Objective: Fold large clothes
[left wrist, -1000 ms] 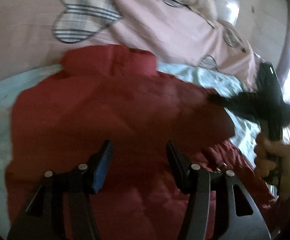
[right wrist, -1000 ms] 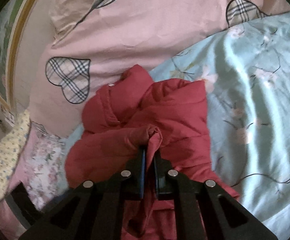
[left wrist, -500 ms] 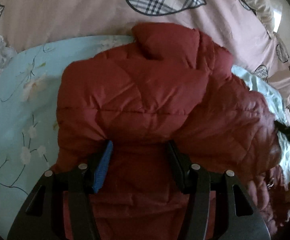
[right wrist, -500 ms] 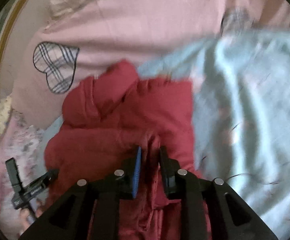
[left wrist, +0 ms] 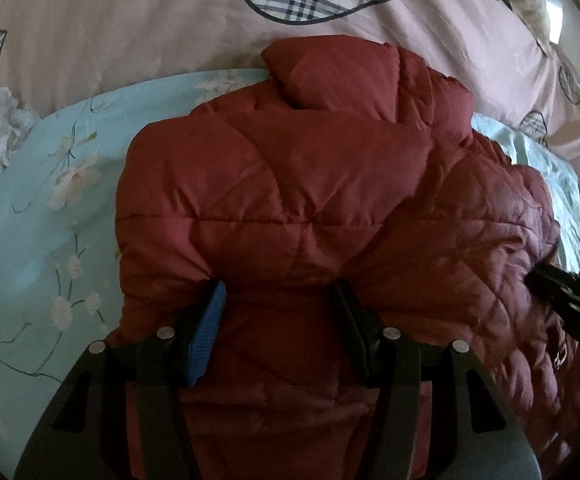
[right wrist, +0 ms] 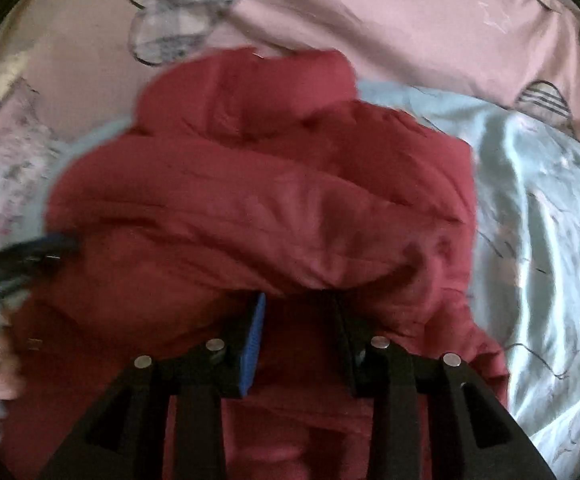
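A dark red quilted jacket (left wrist: 302, 200) lies bunched on a bed, spread over a pale blue floral sheet (left wrist: 42, 216) with a pink duvet (left wrist: 130, 20) printed with plaid hearts just beyond its collar. The left tool (left wrist: 278, 296) hangs low over the jacket's lower part, its jaws parted and clear of the cloth, one finger faced with a blue pad (left wrist: 208, 332). In the right wrist view, which is blurred, the right tool (right wrist: 300, 312) points down at a puffed fold of the same jacket (right wrist: 258, 208); its jaws are opening, with red fabric showing between them but not pinched. The left tool (right wrist: 18, 256) appears as a dark shape at the jacket's left edge.
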A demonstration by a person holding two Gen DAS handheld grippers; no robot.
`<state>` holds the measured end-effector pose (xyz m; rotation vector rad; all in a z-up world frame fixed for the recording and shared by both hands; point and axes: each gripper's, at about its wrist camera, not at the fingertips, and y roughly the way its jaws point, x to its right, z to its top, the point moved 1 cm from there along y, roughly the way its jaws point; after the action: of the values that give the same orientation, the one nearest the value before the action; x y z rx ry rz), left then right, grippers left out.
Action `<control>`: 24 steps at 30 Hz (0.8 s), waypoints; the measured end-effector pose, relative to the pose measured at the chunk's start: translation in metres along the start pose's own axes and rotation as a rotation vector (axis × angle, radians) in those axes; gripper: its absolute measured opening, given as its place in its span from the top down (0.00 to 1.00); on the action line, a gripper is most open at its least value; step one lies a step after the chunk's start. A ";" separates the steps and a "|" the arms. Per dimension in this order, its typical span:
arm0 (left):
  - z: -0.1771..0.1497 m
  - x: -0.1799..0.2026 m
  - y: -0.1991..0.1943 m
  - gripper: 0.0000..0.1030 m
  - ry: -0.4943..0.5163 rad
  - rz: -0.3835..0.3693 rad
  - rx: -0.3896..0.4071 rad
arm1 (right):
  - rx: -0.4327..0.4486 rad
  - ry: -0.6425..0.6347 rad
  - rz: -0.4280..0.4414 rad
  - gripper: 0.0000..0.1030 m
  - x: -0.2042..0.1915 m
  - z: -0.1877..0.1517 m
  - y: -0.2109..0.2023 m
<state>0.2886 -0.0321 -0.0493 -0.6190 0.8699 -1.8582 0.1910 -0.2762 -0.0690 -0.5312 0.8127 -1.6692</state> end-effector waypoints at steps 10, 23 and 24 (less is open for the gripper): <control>-0.006 -0.024 -0.007 0.47 -0.051 -0.034 -0.008 | -0.012 0.066 0.023 0.69 0.021 0.002 0.002; -0.008 -0.026 0.007 0.44 -0.068 -0.027 -0.026 | -0.013 0.102 0.063 0.69 0.028 0.000 0.008; -0.007 -0.025 0.006 0.44 -0.066 -0.021 -0.030 | -0.012 0.106 0.066 0.69 0.029 0.000 0.007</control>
<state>0.2968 -0.0091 -0.0595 -0.7064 0.8518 -1.8362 0.1885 -0.3047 -0.0763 -0.4229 0.9084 -1.6432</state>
